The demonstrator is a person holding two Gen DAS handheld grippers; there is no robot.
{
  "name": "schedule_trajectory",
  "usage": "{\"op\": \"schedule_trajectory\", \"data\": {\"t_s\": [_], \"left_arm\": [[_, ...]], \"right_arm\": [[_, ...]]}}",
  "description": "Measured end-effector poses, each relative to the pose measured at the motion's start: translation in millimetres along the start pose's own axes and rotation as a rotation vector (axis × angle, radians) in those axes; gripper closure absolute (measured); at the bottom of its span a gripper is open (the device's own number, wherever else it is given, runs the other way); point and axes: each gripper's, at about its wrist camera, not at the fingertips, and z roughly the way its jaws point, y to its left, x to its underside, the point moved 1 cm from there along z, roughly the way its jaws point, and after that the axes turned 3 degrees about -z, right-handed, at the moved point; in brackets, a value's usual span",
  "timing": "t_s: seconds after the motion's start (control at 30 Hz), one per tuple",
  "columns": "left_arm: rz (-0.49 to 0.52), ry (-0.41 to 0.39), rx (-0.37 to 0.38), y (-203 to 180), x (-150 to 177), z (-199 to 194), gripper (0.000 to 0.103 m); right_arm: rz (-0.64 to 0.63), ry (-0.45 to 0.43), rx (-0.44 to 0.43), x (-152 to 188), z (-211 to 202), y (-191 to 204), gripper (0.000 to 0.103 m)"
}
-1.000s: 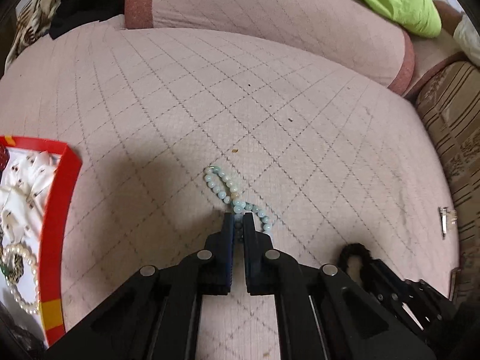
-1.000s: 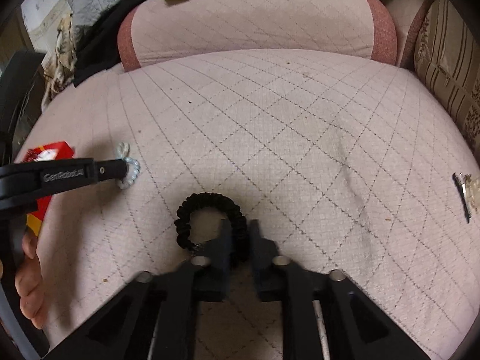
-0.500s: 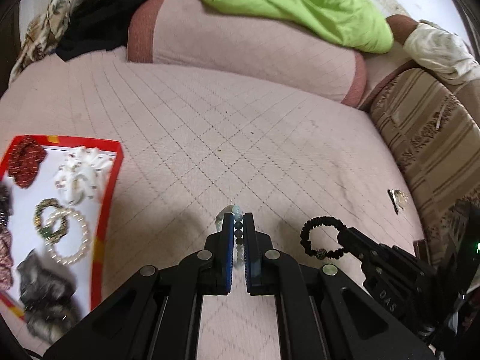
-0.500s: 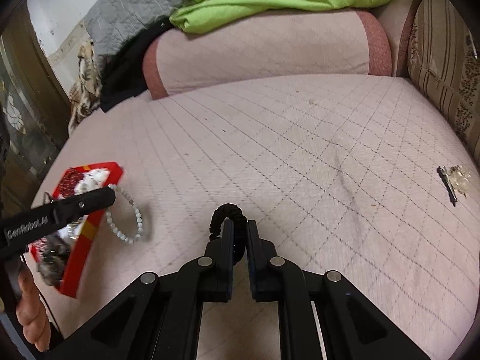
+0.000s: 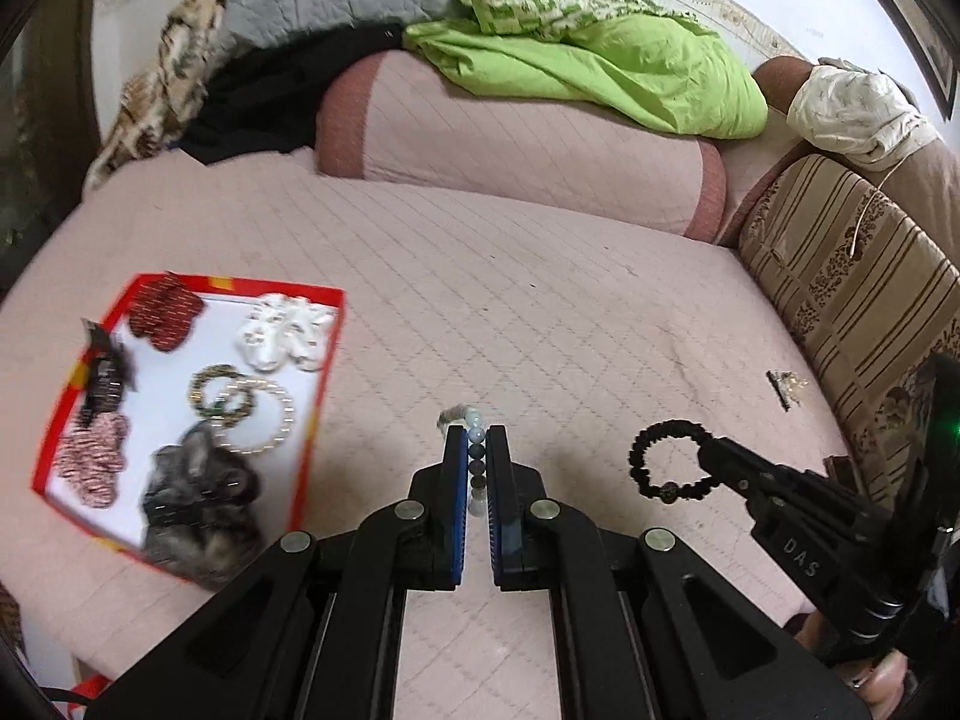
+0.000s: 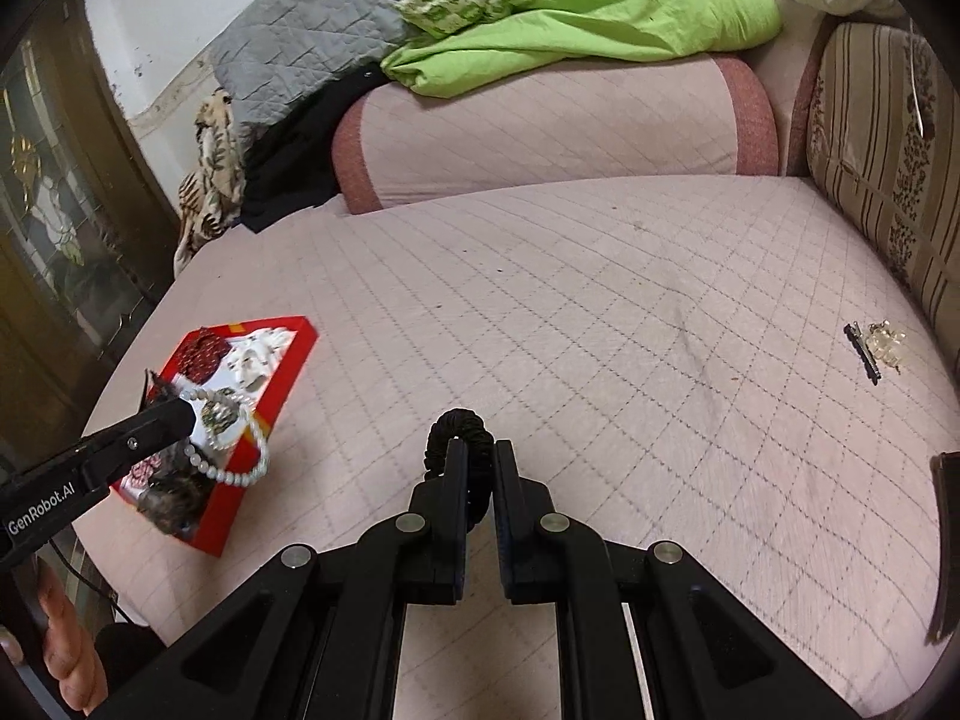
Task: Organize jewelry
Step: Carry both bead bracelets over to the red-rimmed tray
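My left gripper point(image 5: 477, 441) is shut on a pale green bead bracelet point(image 5: 475, 450), held above the pink quilted sofa seat; in the right wrist view the bracelet point(image 6: 237, 468) hangs over the red tray's near edge. My right gripper point(image 6: 480, 450) is shut on a black bead bracelet point(image 6: 459, 426), also lifted; it shows in the left wrist view point(image 5: 672, 459) to the right of my left gripper. The red-rimmed tray point(image 5: 315, 396) lies at the left and holds several bracelets and scrunchies.
A hair clip with a clear ornament point(image 6: 873, 345) lies on the seat at the right, near the striped armrest point(image 6: 882, 138). A bolster cushion point(image 5: 516, 150) with a green blanket point(image 5: 600, 66) lines the back. The seat's front edge is near.
Both grippers have lifted off the seat with their bracelets. The left gripper has moved left towards the red tray, which now shows in full.
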Motion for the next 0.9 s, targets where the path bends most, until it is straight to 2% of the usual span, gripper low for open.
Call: {"op": "schedule_trajectory", "data": {"t_s": [0.43, 0.9], "left_arm": [[0.014, -0.112, -0.181, 26.4, 20.3, -54.0, 0.098], [-0.01, -0.13, -0.248, 55.4, 24.9, -69.0, 0.098]], "right_arm": [[-0.081, 0.001, -0.021, 18.7, -27.4, 58.4, 0.094], [-0.185, 0.012, 0.026, 33.1, -34.8, 110.7, 0.094]]}}
